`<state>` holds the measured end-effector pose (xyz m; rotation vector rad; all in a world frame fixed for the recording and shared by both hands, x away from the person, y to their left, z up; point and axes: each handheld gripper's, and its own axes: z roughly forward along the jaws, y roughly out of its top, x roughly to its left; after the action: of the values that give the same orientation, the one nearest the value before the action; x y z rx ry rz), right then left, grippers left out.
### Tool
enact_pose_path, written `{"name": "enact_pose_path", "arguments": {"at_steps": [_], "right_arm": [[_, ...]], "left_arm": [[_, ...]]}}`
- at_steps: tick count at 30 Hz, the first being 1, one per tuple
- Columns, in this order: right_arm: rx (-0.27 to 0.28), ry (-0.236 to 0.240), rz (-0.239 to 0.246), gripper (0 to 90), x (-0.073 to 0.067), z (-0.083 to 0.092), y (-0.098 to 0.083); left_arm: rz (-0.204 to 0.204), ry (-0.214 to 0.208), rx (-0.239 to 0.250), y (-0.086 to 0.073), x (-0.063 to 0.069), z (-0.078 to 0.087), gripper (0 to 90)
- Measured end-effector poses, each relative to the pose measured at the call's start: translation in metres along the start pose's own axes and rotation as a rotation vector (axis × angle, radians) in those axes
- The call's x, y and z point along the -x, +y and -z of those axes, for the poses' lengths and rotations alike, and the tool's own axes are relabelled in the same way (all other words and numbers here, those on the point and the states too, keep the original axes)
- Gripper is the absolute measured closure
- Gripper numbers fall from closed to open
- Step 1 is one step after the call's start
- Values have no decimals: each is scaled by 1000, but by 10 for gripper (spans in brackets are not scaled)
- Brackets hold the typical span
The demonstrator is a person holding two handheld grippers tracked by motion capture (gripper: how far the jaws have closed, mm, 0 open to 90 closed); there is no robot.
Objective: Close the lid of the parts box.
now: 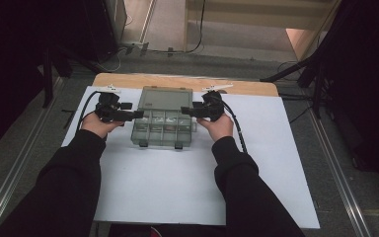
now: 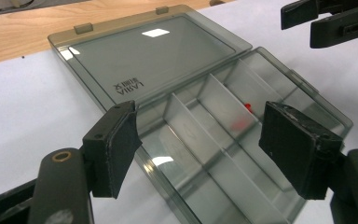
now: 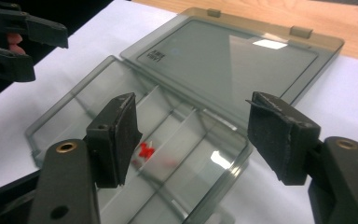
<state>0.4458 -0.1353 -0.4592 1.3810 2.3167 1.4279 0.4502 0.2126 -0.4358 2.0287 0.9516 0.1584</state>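
While both of my hands hover at the flanks of the clear compartment box, neither tool has hold of anything. The left gripper stands with its jaws wide apart, nothing between the pads, poised just over the box's left edge. The right gripper is likewise wide open and empty, over the right edge.

Nearest to me, the box's tray sits on the white sheet in mid-table, two latch tabs on its front wall. Its dividers form several cells; one small red item lies in a cell toward the right side — too small to identify. Beyond the tray, the lid lies fully open and flat, reaching toward the bare wooden tabletop.

Judgement on the step in hand: I read it as working at the open box, either reaching the red item or bringing the lid over. For the former, I would come down vertically into the one cell, pads clear of the thin dividers, with the other gripper steadying the tray wall. For the latter, lift at the lid's far edge with both sides moving evenly — the plastic looks light and liable to slide.

Markings: moulded lettering sits near the lid's corner by the hinge; it appears upside down and I cannot read it with confidence.
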Motion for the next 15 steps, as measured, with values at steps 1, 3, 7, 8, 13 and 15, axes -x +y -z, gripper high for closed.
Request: {"name": "enact_pose_path", "arguments": {"at_steps": [1,3,7,8,13,15], "right_arm": [[-1,-8,1,355,1,-1,2],[1,-15,2,361,2,-4,3],[-9,-24,8,368,4,-9,5],[-9,-34,7,371,5,-10,6],[-17,-57,-12,383,13,-18,8],[-20,-62,-15,382,15,-21,9]], "left_arm": [[0,7,1,2,-1,-1,271],[8,8,-4,6,-3,-3,283],[24,40,-8,11,-9,-7,327],[26,48,-10,12,-11,-8,345],[48,81,-30,19,-19,-23,346],[49,100,-53,22,-21,-29,363]]}}
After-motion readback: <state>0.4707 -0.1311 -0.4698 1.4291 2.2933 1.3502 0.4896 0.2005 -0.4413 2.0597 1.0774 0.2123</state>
